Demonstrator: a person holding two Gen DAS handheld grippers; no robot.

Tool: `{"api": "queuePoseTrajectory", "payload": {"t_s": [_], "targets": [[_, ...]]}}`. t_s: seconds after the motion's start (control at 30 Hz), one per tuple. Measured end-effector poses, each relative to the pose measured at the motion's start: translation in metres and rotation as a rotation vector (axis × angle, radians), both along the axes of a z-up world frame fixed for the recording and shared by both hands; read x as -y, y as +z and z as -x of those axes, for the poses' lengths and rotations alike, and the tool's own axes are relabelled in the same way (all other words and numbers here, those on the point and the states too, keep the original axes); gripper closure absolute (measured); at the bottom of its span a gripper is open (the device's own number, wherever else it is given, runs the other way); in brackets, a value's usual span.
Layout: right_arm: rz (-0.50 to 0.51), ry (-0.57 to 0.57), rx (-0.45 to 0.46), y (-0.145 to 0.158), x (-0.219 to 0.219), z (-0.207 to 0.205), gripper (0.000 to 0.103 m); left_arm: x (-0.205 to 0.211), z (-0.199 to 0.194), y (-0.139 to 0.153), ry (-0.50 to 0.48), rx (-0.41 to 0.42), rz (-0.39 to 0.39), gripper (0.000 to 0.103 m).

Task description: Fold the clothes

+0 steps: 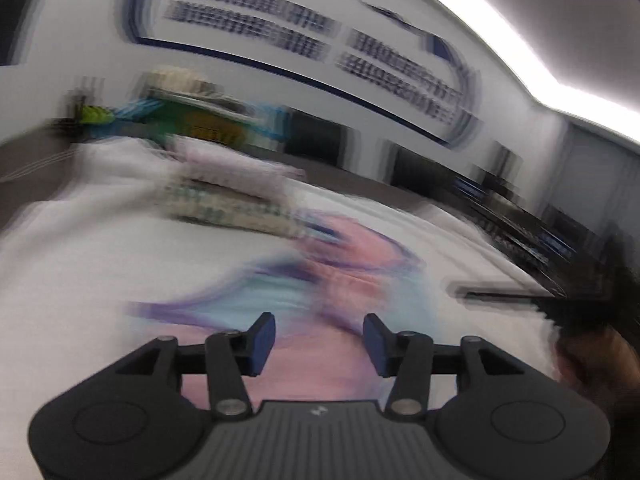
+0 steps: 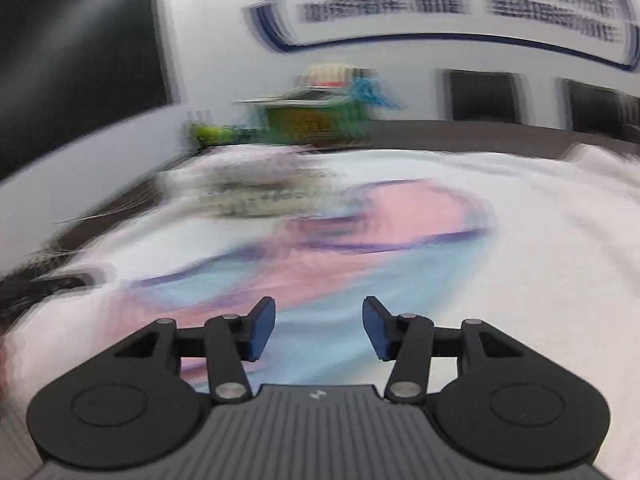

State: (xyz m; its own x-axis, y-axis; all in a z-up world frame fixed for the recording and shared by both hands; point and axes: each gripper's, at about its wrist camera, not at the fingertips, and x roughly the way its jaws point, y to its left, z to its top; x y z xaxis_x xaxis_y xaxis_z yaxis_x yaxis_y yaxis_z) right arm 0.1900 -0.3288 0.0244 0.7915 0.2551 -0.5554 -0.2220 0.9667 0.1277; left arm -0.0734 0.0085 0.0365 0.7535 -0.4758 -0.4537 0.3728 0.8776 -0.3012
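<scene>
A pink, light-blue and purple garment (image 1: pixel 320 292) (image 2: pixel 352 248) lies spread on a white cloth-covered table (image 1: pixel 80 264) (image 2: pixel 560 240). Both views are heavily motion-blurred. My left gripper (image 1: pixel 319 330) hovers over the garment's near part, open, with nothing between its blue pads. My right gripper (image 2: pixel 319 314) also hangs above the garment, open and empty. A stack of folded clothes (image 1: pixel 232 192) (image 2: pixel 260 192), pale pink over a patterned piece, sits beyond the garment.
A green box with blue and white items (image 1: pixel 192 116) (image 2: pixel 320 116) stands at the table's far end. Dark chairs (image 2: pixel 484 96) line a white wall with a blue sign. A dark screen (image 2: pixel 76 64) hangs at left. A hand (image 1: pixel 592 360) appears at the right edge.
</scene>
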Motion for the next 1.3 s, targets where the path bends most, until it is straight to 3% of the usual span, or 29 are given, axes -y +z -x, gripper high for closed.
{"api": "queuePoseTrajectory", "payload": {"t_s": [0.13, 0.3, 0.4, 0.43, 0.5, 0.57, 0.6, 0.63, 0.67, 0.83, 0.97, 1.2, 1.3], "targets": [[-0.009, -0.112, -0.051, -0.008, 0.043, -0.054, 0.054, 0.052, -0.014, -0.012, -0.052, -0.027, -0.129, 0.054], [-0.051, -0.091, -0.116, -0.016, 0.049, -0.109, 0.051, 0.081, -0.024, -0.026, -0.058, -0.051, -0.191, 0.054], [-0.020, -0.087, -0.136, -0.025, 0.043, -0.136, 0.050, 0.093, -0.021, -0.035, -0.057, -0.044, -0.243, 0.056], [-0.023, -0.080, -0.141, -0.028, 0.041, -0.146, 0.050, 0.096, -0.022, -0.038, -0.049, -0.042, -0.259, 0.058], [-0.039, -0.111, -0.159, -0.034, 0.040, -0.163, 0.051, 0.098, -0.021, -0.040, -0.031, -0.022, -0.298, 0.082], [-0.058, -0.104, -0.180, -0.040, 0.037, -0.174, 0.061, 0.097, -0.018, -0.041, -0.022, -0.003, -0.319, 0.098], [-0.067, -0.099, -0.191, -0.043, 0.036, -0.179, 0.087, 0.093, -0.016, -0.040, -0.026, 0.001, -0.306, 0.100], [-0.066, -0.092, -0.189, -0.045, 0.033, -0.179, 0.101, 0.090, -0.014, -0.039, -0.031, 0.006, -0.293, 0.100], [-0.064, -0.084, -0.185, -0.047, 0.030, -0.178, 0.101, 0.086, -0.011, -0.037, -0.036, 0.015, -0.282, 0.101], [-0.040, -0.165, -0.071, -0.031, 0.041, -0.135, 0.102, 0.075, 0.006, -0.024, -0.080, 0.082, -0.254, 0.102], [-0.079, -0.292, -0.012, -0.017, 0.077, -0.064, 0.102, 0.066, 0.027, -0.018, -0.177, 0.118, -0.206, 0.102], [-0.006, -0.523, -0.021, -0.024, 0.118, 0.053, 0.103, 0.056, 0.056, -0.029, -0.258, 0.065, -0.168, 0.102], [0.009, -0.519, -0.042, -0.026, 0.122, 0.075, 0.102, 0.050, 0.049, -0.037, -0.235, 0.019, -0.119, 0.100]]}}
